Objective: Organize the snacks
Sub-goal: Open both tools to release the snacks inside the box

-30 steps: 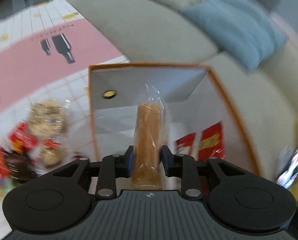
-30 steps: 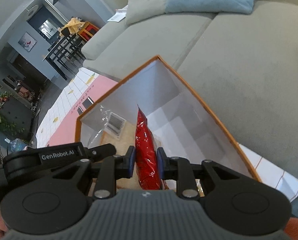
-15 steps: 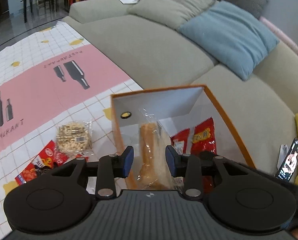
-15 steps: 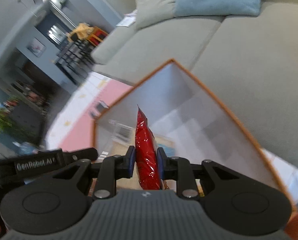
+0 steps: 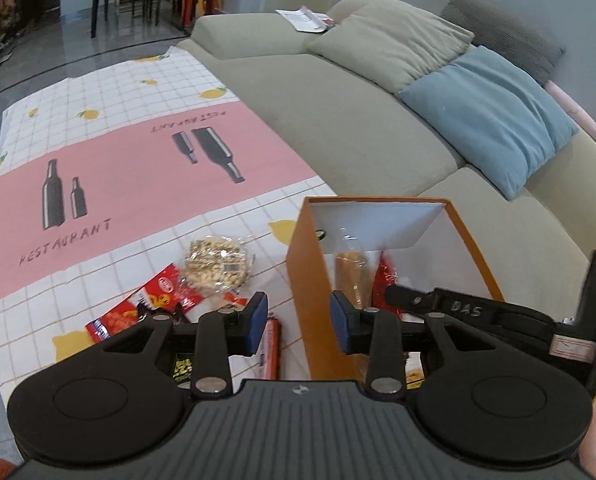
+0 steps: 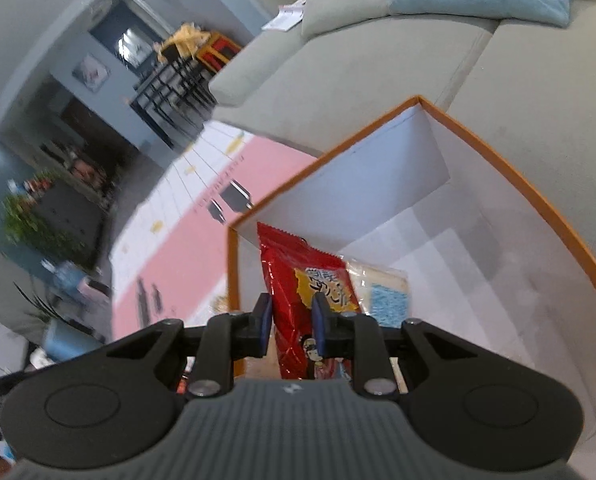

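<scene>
On my left, loose snack packets (image 5: 202, 280) lie on the counter (image 5: 138, 176) near its sofa-side edge. My left claw (image 5: 296, 322) is spread, holding nothing, straddling the orange box (image 5: 311, 280) wall. My right claw (image 6: 289, 322) is parted around the red packet (image 6: 301, 280) standing inside the box.

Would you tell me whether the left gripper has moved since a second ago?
Yes: the left gripper has opened and drawn back out of the orange box, leaving the bread stick inside.

Orange box (image 5: 317, 280) holds upright bread stick (image 5: 351, 276) beside red packet (image 6: 309, 292).
</scene>
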Action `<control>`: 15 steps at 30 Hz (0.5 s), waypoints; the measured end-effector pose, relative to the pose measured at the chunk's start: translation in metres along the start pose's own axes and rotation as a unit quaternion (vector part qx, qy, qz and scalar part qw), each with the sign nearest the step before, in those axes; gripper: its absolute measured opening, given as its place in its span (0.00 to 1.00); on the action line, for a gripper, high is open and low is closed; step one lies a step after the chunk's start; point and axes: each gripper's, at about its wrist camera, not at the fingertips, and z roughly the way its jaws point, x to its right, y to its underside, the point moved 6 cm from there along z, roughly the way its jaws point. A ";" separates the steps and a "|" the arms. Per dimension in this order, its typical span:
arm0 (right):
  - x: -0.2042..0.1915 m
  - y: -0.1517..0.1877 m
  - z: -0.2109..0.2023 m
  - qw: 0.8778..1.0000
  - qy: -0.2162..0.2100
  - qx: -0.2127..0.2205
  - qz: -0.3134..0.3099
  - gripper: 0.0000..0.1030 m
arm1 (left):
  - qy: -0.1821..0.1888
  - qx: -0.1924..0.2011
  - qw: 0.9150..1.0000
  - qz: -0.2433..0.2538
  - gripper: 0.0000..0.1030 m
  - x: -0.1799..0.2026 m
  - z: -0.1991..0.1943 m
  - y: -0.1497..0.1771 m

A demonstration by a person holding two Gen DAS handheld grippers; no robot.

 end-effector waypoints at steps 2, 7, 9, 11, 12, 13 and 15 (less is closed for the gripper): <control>0.001 0.004 0.010 1.000 0.000 -0.019 0.002 0.13 | 0.001 -0.001 1.000 -0.004 0.40 -0.005 -0.001 0.002; 0.002 0.001 0.019 0.999 0.022 -0.027 -0.018 0.13 | 0.005 -0.003 1.000 -0.011 0.40 -0.011 -0.003 0.007; 0.003 0.000 0.021 0.999 0.024 -0.033 -0.017 0.14 | 0.008 -0.007 1.000 -0.013 0.40 -0.013 -0.002 0.010; 0.001 0.000 0.020 0.999 0.020 -0.038 -0.011 0.24 | 0.011 -0.010 1.000 -0.014 0.40 -0.015 -0.003 0.013; 0.000 0.001 0.019 0.999 0.009 -0.042 -0.003 0.37 | 0.012 -0.011 1.000 -0.015 0.40 -0.016 -0.003 0.014; -0.004 0.001 0.021 0.999 0.003 -0.045 0.000 0.43 | 0.012 -0.012 1.000 -0.017 0.40 -0.017 -0.003 0.015; -0.009 0.005 0.022 0.998 0.019 -0.046 -0.030 0.43 | 0.013 -0.013 1.000 -0.022 0.40 -0.019 -0.003 0.017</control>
